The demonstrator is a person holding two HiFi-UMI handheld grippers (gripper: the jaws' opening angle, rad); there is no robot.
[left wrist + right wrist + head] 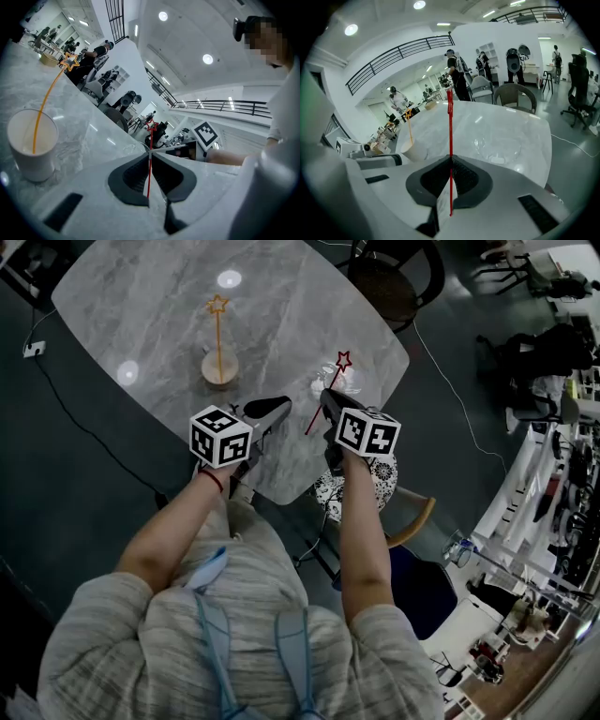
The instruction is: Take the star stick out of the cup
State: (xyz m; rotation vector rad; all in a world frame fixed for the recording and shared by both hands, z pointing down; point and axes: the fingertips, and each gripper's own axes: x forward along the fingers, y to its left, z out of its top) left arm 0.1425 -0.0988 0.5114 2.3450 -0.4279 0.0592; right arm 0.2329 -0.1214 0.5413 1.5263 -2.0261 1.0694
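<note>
The left hand-held gripper (150,153) and right hand-held gripper (451,157) both pinch the thin red star stick (450,126); diverging pulls could snap it.

Red star stick (450,136) upright in the pinch of the right gripper (451,159), paper cup (414,149) with orange stick (409,124) beyond at left

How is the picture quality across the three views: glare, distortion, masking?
Head view: bright glare spots on the marble table, dark corners. Left gripper view: strong fisheye bend, mosaic patch upper right. Right gripper view: red star stick sharp, far people small and soft.
</note>
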